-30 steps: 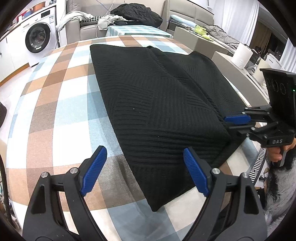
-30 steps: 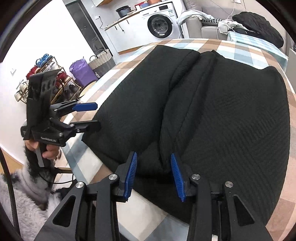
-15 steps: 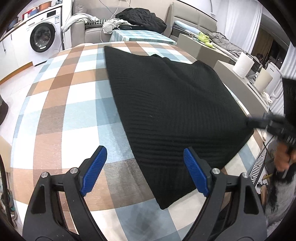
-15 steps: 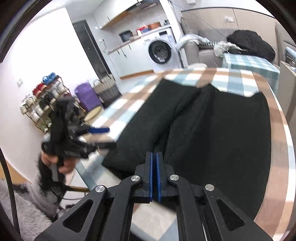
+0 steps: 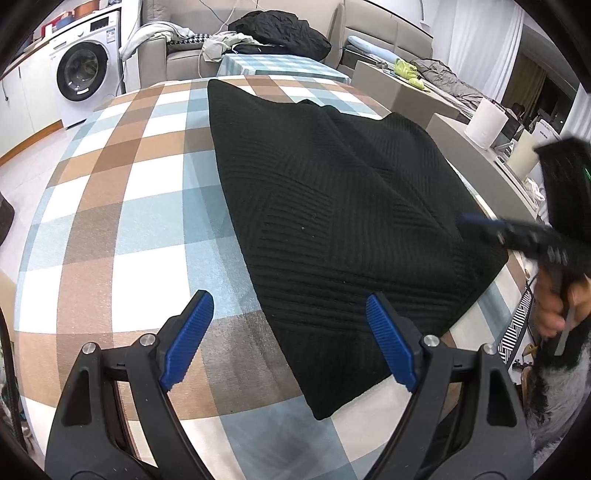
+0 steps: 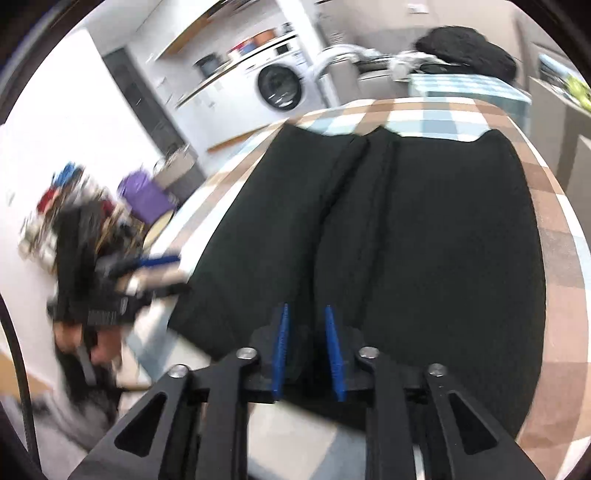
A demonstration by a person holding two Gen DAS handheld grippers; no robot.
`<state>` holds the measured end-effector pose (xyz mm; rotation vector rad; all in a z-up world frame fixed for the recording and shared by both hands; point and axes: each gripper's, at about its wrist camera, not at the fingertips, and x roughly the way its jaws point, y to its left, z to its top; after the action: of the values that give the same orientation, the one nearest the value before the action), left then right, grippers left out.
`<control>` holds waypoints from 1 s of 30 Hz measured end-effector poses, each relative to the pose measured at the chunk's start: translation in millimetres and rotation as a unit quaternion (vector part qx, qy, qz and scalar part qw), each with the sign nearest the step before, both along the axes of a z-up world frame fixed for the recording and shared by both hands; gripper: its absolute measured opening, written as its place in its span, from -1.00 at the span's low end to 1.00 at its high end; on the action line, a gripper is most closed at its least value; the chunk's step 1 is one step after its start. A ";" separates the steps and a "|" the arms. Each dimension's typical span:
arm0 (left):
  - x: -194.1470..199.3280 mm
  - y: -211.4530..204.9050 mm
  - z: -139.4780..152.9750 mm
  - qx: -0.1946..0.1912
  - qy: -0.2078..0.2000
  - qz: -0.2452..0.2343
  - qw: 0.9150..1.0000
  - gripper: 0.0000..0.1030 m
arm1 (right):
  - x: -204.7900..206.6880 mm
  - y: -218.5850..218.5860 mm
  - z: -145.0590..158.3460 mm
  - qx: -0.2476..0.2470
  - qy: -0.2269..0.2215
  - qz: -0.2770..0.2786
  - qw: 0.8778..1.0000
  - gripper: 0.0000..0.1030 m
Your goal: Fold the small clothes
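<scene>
A black ribbed knit garment [image 5: 332, 221] lies folded on the checked tablecloth [image 5: 129, 206]; it also shows in the right wrist view [image 6: 424, 240]. My left gripper [image 5: 291, 339] is open and empty, just above the garment's near corner. My right gripper [image 6: 306, 350] has its jaws a small way apart over the garment's near edge, with black cloth between them. In the left wrist view the right gripper [image 5: 480, 225] is blurred at the garment's right edge. The left gripper [image 6: 155, 269] shows blurred in the right wrist view.
A washing machine [image 5: 81, 74] stands at the back left. A sofa with piled clothes [image 5: 277, 29] is behind the table. A counter with white rolls [image 5: 484, 122] runs along the right. A shoe rack and purple bag [image 6: 144, 195] sit on the floor.
My right gripper was a little open at the garment's edge, shut fully half a second ago, and now has its jaws slightly apart. My left gripper stayed open and drew back slightly.
</scene>
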<state>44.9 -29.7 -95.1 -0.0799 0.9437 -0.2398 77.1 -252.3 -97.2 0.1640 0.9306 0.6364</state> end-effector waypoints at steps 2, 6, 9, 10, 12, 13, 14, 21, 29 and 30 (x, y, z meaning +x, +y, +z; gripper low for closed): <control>0.5 -1.7 -1.7 0.000 0.001 0.000 1.000 0.61 | 18.0 4.1 -4.7 0.017 0.015 -0.018 1.000 -0.46; 2.1 -3.5 -6.2 0.000 0.008 -0.002 1.000 0.61 | 52.3 24.1 -10.9 0.031 0.037 -0.035 0.998 -0.37; 2.8 -3.9 -8.0 0.002 0.010 -0.001 1.000 0.61 | 77.7 46.0 -12.1 0.033 0.046 -0.035 0.998 -0.33; 2.9 -3.7 -8.0 0.002 0.010 -0.001 1.000 0.61 | 84.5 51.6 -12.9 0.030 0.052 -0.039 0.997 -0.32; 3.5 -2.1 -8.1 0.001 0.010 0.001 1.000 0.61 | 93.0 62.4 -17.4 0.021 0.061 -0.043 0.997 -0.30; 3.8 -1.1 -8.0 0.000 0.010 0.002 1.000 0.61 | 97.3 67.8 -19.7 0.018 0.062 -0.043 0.997 -0.34; 4.0 -0.1 -7.8 0.000 0.009 0.004 1.000 0.61 | 95.0 69.6 -19.8 0.014 0.058 -0.042 0.997 -0.43; 4.1 5.5 -3.9 -0.010 0.004 0.009 1.000 0.61 | 56.3 61.4 29.5 -0.035 -0.088 -0.080 0.992 -0.80; 8.0 2.3 -14.6 0.012 0.024 0.009 1.000 0.61 | 65.9 48.5 -1.8 -0.038 0.002 -0.060 0.998 -0.65; 8.4 3.4 -14.9 0.012 0.025 0.009 1.000 0.61 | 61.5 47.2 -4.3 -0.029 0.012 -0.045 0.998 -0.62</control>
<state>53.3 -26.3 -110.0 -0.0734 0.9952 -0.2100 138.7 -205.1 -101.5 0.1619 0.9585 0.5249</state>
